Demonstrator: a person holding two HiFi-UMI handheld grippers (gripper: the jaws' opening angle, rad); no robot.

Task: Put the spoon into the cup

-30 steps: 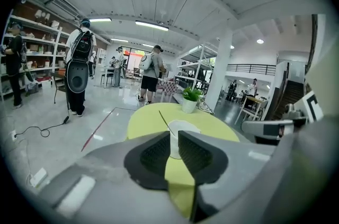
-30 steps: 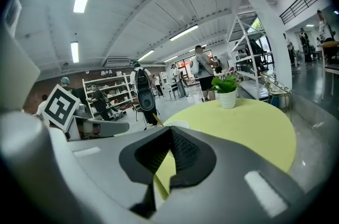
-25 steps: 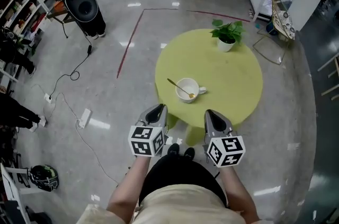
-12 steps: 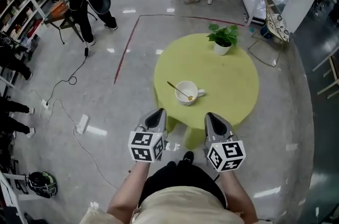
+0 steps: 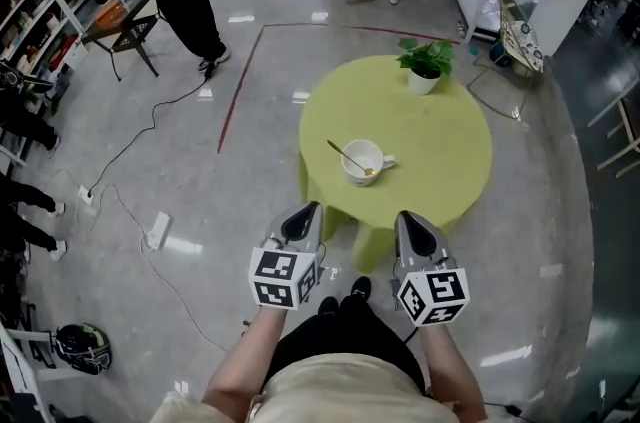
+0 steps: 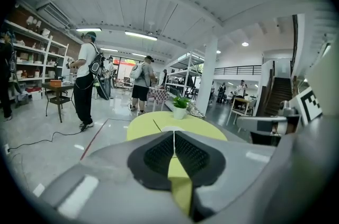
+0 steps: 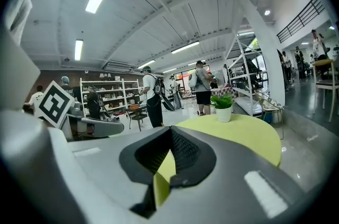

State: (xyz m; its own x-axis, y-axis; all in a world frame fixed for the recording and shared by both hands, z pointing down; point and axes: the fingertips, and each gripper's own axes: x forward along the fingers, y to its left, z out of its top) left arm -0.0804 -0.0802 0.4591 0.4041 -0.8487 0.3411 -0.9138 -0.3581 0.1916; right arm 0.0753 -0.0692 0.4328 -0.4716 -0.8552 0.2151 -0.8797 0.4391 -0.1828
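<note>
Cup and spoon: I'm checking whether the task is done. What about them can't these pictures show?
- Head view: cup and spoon are too small to tell what else the cup holds.
- Left gripper view: left gripper covers nearly all of the cup.
- Right gripper view: right gripper blocks the table's near part; no cup shows.

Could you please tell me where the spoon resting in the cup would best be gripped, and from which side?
Probably by the free end of its handle: the spoon leans out over the rim of the cup, towards the left. Coming from the left with the left gripper, jaws opened first and set across the thin shaft, stays clear of the cup's ear on the right.
</note>
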